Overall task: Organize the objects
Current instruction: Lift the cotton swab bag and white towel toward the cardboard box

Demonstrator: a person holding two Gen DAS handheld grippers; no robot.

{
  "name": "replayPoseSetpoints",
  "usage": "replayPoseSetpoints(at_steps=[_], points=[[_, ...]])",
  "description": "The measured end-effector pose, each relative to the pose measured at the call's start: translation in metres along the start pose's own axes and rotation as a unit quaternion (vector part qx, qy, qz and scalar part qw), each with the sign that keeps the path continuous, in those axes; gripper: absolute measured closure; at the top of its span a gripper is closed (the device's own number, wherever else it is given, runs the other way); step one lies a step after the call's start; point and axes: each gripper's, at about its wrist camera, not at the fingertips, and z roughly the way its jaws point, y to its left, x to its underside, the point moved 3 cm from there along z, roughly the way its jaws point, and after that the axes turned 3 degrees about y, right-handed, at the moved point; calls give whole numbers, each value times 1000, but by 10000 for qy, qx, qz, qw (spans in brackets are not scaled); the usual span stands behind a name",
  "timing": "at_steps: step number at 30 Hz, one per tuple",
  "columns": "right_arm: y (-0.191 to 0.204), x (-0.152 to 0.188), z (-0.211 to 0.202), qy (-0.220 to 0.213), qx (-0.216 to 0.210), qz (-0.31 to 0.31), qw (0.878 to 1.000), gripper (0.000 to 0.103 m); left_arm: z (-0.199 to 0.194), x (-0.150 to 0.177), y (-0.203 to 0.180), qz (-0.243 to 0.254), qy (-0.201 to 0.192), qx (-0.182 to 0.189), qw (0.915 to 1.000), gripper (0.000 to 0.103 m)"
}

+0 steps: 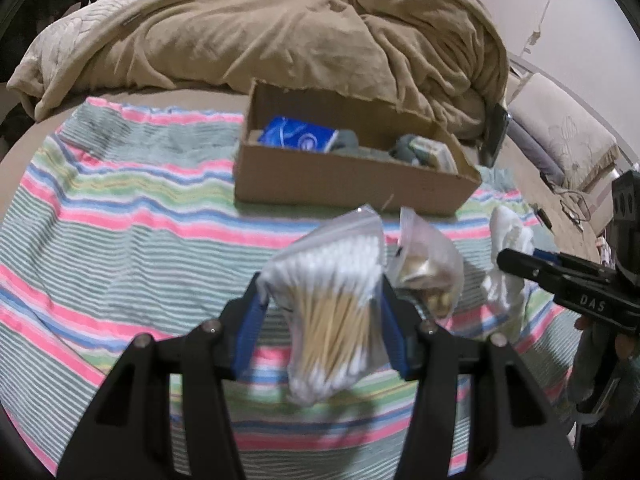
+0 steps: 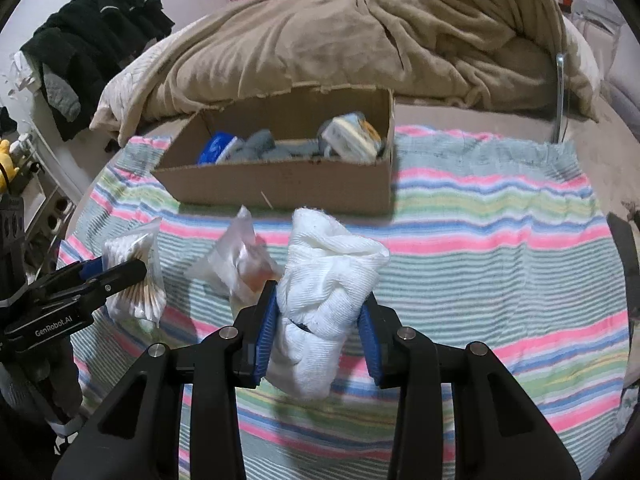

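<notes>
My left gripper (image 1: 320, 292) is shut on a clear bag of cotton swabs (image 1: 332, 312) and holds it above the striped towel (image 1: 120, 240). My right gripper (image 2: 320, 312) is shut on a rolled white cloth (image 2: 324, 300), also lifted. A small clear bag with gold items (image 1: 430, 268) lies between them on the towel; it also shows in the right wrist view (image 2: 244, 264). The open cardboard box (image 1: 348, 188) stands behind, holding a blue pack (image 1: 298, 136), grey cloth and a small carton (image 1: 436, 152). The box also shows in the right wrist view (image 2: 280, 184).
A rumpled tan blanket (image 1: 260, 40) lies behind the box on the bed. Dark clothes (image 2: 96, 40) hang at the left in the right wrist view. A pillow (image 1: 560, 132) lies off to the right.
</notes>
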Motion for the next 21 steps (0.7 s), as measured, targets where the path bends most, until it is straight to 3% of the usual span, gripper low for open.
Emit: replayPoseSetpoints(at_steps=[21], points=[[12, -58, -10, -465, -88, -244, 9986, 63, -17, -69, 9, 124, -594, -71, 9981, 49]])
